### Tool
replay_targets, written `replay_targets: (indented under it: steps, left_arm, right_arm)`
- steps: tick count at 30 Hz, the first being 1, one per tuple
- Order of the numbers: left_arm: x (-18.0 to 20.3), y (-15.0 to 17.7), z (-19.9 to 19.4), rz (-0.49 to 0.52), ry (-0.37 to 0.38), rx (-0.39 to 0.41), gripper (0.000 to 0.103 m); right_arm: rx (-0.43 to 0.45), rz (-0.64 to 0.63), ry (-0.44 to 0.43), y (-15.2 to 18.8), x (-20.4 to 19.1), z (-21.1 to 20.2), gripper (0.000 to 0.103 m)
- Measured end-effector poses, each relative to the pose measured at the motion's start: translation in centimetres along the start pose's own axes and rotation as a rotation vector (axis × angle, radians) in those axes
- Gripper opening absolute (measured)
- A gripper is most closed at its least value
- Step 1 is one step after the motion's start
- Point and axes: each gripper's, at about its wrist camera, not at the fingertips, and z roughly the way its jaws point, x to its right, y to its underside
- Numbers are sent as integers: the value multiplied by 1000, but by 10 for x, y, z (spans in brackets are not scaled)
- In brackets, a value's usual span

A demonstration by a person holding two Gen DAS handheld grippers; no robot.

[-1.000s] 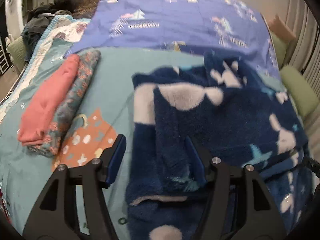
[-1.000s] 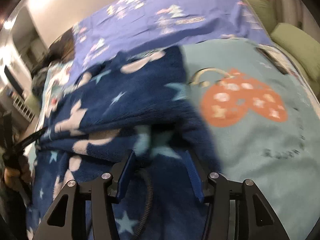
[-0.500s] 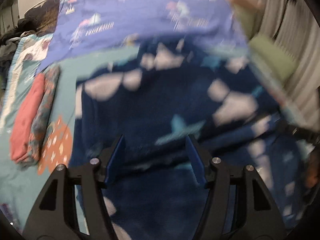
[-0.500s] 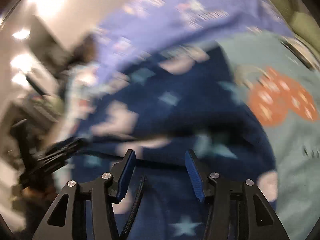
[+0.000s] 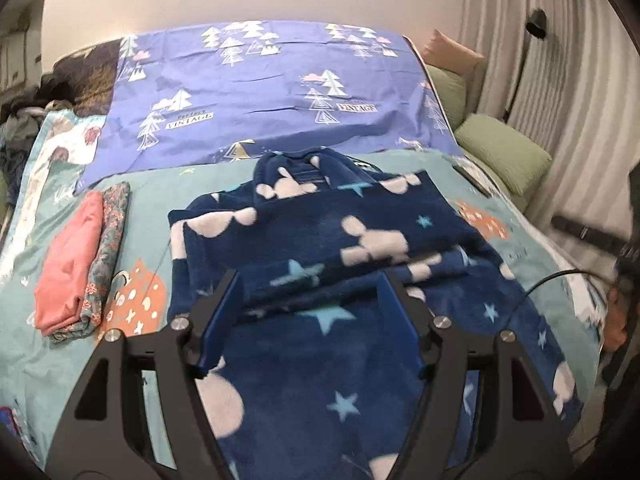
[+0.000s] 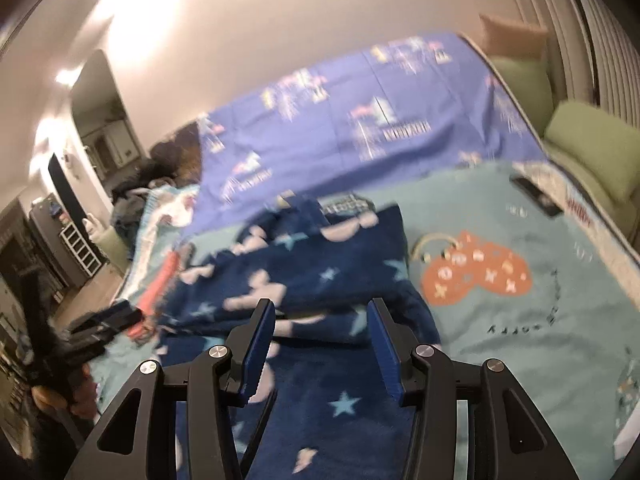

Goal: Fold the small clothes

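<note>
A navy fleece garment with white and pale blue stars lies on the teal bed sheet, its upper part folded over the lower. It also shows in the right wrist view. My left gripper is open and empty, held above the garment's near part. My right gripper is open and empty, above the garment's right side. The other hand-held gripper shows at the right edge of the left wrist view and at the left edge of the right wrist view.
A folded pink and floral stack lies on the sheet to the left. A purple tree-print cover spreads behind. Green cushions sit at the right by a curtain. A clothes pile lies far left.
Both grippers pulled back and up from the garment, which now lies folded on the sheet. The views are steadier and wider than half a second ago.
</note>
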Motion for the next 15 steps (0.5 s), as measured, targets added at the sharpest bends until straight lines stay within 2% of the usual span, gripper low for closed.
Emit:
replay_targets:
  steps: [5,9,15]
  left_arm:
    - [15,17,-19,-10,21,-19,70]
    - [26,30,-46,-12,30,3,70]
    - [46,57,-82,25,63,33,71]
  right_arm:
    - [52,-14,-3,4,-13,-45,49]
    - [83,-17,17,16,-16,-83,49]
    - [67,-73,19,60,-29,-116,52]
